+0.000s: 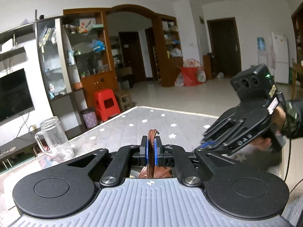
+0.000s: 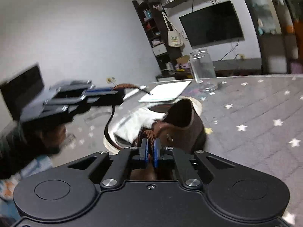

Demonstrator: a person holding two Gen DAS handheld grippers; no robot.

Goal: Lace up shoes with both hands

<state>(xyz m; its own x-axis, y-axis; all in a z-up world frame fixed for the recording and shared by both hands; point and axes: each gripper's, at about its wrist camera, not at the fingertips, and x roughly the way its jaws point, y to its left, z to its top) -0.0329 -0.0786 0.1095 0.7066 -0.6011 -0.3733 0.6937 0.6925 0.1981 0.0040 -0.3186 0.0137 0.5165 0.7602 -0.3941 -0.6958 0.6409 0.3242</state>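
— Laces in both grippers, then?

— Yes. My left gripper [image 1: 151,151] is clamped on one brown lace [image 1: 151,149]; the braid runs up between the blue pads [image 1: 145,152] and its end pokes out above the fingertips. My right gripper [image 2: 150,152] pinches the other lace [image 2: 151,141] the same way, pads pressed on the cord.

— Where is the shoe?

— On the grey star-print cover [image 2: 255,113], straight ahead of my right gripper. The brown shoe [image 2: 181,128] stands with its opening facing up and white paper [image 2: 138,124] stuffed inside. The right-hand lace rises from its front straight into the pads.

— And the left one, from that side?

— Blurred, at left in the right wrist view. It points level across the cover, above and left of the shoe. Its lace hangs in a dark curve from the fingertips toward the shoe, and the tip trails out past them.

— What else sits there?

— Glass jar [image 2: 203,70] with a handle at the far edge of the cover, a white pad [image 2: 166,92] flat beside it. A television [image 2: 211,23] hangs on the wall behind. From my left wrist I see the right gripper low at right, my sleeve [image 1: 292,121] and hand behind it.
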